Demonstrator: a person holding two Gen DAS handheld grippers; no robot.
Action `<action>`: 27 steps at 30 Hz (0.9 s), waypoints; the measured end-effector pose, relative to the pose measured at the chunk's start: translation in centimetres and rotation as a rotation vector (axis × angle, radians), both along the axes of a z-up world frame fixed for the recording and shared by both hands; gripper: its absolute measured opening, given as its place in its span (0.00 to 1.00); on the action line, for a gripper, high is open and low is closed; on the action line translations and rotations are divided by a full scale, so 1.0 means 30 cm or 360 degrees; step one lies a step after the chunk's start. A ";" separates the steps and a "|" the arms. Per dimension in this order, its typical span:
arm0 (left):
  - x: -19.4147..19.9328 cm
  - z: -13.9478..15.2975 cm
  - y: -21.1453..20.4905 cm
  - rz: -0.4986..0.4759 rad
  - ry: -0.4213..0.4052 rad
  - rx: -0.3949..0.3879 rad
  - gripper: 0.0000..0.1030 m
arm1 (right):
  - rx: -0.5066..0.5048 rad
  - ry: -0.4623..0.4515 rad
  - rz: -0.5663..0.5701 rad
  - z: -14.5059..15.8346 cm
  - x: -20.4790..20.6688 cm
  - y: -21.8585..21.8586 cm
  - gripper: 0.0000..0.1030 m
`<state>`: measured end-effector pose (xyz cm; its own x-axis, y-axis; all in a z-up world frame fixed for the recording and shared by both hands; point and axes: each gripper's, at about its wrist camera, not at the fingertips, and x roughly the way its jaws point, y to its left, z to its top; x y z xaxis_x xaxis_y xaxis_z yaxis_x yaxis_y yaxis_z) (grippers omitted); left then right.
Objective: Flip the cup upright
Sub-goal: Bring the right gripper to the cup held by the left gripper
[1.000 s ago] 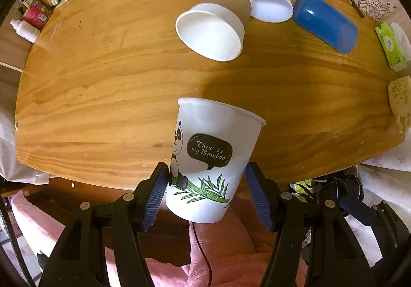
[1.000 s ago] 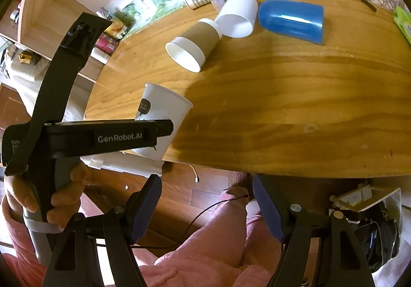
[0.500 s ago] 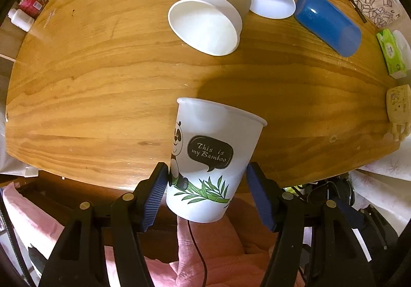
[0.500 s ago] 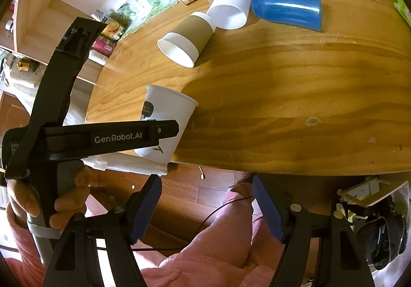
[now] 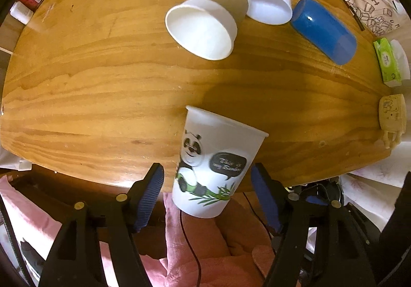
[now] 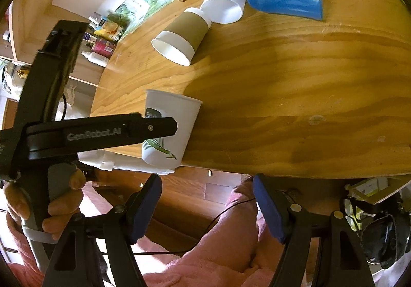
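At the bottom middle of the left wrist view, the left gripper point(image 5: 206, 192) sits spread wide around the panda cup point(image 5: 218, 163), pads off it, so it could tip off the table point(image 5: 102, 76) edge, while the right gripper point(image 6: 206, 206) hangs apart and empty.

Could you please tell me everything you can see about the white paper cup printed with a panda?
The white paper cup printed with a panda looks like thin matte paper, with a rolled rim, green bamboo and a dark speech bubble. It is mouth-up, slightly tilted, at the near edge of the wooden table. It sits between the blue pads of the open left gripper, with a gap showing on each side.
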<state>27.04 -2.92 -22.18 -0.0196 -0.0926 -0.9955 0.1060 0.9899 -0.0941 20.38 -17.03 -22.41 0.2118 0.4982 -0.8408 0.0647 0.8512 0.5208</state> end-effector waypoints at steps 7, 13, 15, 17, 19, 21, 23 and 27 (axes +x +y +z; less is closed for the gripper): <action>-0.011 0.022 -0.025 -0.0001 -0.0005 0.0013 0.72 | 0.0057 -0.0001 0.0019 -0.016 0.018 0.017 0.72; -0.008 0.066 -0.021 -0.0032 -0.0055 -0.0014 0.72 | 0.0099 -0.0007 0.0022 -0.026 0.050 0.029 0.72; -0.008 0.082 -0.018 -0.0036 -0.0083 -0.0027 0.72 | 0.0108 -0.0011 0.0016 -0.028 0.058 0.034 0.72; -0.003 0.112 -0.004 -0.0040 -0.0139 -0.0044 0.72 | 0.0131 -0.0013 0.0009 -0.032 0.068 0.036 0.72; -0.008 0.137 0.005 -0.0039 -0.0194 -0.0051 0.72 | 0.0142 -0.0012 0.0003 -0.036 0.075 0.037 0.72; -0.015 0.162 0.020 -0.0036 -0.0249 -0.0065 0.72 | 0.0151 -0.0018 -0.0001 -0.041 0.082 0.046 0.72; -0.016 0.188 0.036 -0.0038 -0.0316 -0.0080 0.72 | 0.0168 -0.0024 -0.0004 -0.045 0.088 0.054 0.72; -0.034 0.235 0.062 -0.0048 -0.0552 -0.0050 0.72 | 0.0175 -0.0048 -0.0013 -0.043 0.096 0.075 0.72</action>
<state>26.02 -1.07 -15.14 0.3160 -0.1275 -0.9401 0.1659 0.9831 -0.0775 23.26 -14.78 -23.71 0.2408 0.5853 -0.7742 0.0542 0.7883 0.6128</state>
